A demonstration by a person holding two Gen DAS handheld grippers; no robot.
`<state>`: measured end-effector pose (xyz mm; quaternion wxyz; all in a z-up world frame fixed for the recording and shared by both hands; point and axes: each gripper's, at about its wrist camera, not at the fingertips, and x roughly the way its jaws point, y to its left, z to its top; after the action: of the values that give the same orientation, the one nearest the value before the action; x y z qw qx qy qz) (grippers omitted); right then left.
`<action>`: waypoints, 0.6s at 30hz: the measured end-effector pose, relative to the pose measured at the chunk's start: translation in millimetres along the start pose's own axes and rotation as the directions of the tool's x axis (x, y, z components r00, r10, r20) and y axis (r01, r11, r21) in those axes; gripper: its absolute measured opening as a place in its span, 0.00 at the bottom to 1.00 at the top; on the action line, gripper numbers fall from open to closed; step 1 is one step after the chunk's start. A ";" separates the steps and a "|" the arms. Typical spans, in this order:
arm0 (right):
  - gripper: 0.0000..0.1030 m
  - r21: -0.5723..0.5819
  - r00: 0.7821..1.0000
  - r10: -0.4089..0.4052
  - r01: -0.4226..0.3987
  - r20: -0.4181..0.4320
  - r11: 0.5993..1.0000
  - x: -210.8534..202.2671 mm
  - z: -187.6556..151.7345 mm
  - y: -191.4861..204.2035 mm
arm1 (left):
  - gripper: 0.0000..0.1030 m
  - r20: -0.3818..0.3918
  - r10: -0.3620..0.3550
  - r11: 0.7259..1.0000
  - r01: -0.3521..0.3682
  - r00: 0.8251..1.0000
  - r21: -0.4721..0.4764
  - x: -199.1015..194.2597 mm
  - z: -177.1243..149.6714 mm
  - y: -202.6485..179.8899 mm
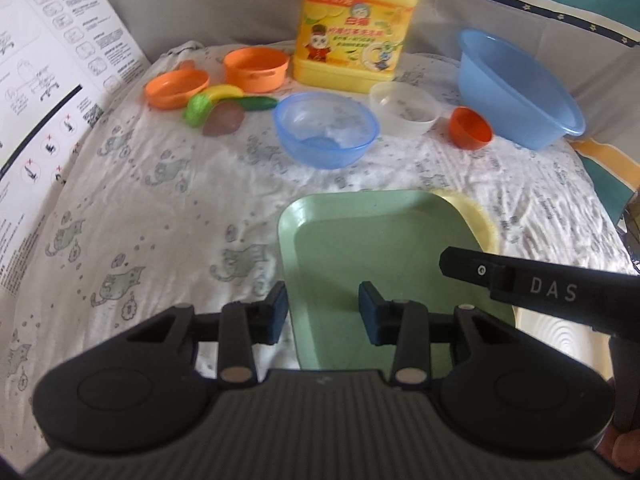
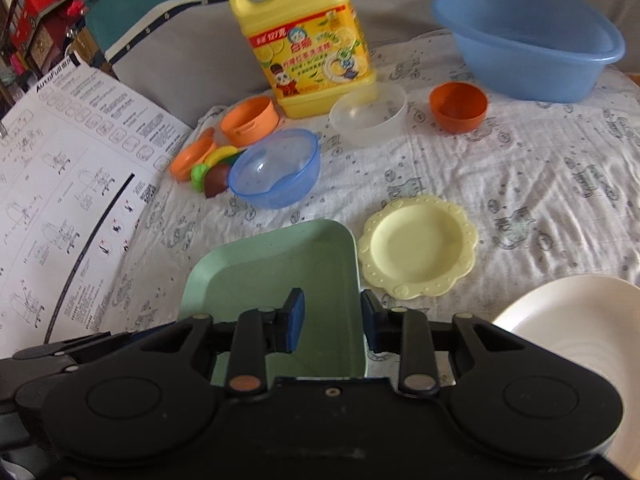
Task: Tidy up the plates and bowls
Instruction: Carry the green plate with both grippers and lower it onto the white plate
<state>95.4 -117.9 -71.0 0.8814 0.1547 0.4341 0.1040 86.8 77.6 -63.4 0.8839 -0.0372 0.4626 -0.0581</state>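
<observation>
A green square tray point(image 1: 360, 240) point(image 2: 280, 264) lies low in both views, over the cat-print cloth. My left gripper point(image 1: 323, 312) is shut on the tray's left rim, one pad outside and one inside. My right gripper point(image 2: 331, 308) is shut on the right rim in the same way; one of its fingers point(image 1: 472, 268) crosses the left wrist view. A yellow scalloped plate point(image 2: 418, 246) lies just right of the tray, partly hidden behind it in the left wrist view. A white plate point(image 2: 580, 320) sits at the near right.
Farther back stand a small blue bowl point(image 1: 326, 128), a clear bowl point(image 1: 404, 108), an orange-red bowl point(image 1: 470, 128) and a large blue basin point(image 1: 516, 88). A yellow detergent jug point(image 1: 352, 32), orange toy pots point(image 1: 256, 64) and toy food point(image 1: 224, 108) sit behind. An instruction sheet point(image 1: 48, 80) stands on the left.
</observation>
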 end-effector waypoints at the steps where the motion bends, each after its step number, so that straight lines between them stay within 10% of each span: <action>1: 0.30 0.007 1.000 -0.002 0.002 0.010 1.000 -5.7 -0.1 -3.5 | 0.36 0.003 -0.003 1.000 0.003 1.000 0.007 -2.7 0.8 -5.3; 18: 0.30 0.173 0.984 -0.141 0.120 0.113 0.978 -97.1 -28.6 -109.8 | 0.37 -0.037 -0.129 0.974 0.134 0.991 0.184 -18.3 -15.3 -133.6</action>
<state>19.5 -245.7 -56.1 0.8958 0.2045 0.3947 -0.0002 54.8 -52.4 -41.2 0.8718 0.0154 0.4627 -0.1599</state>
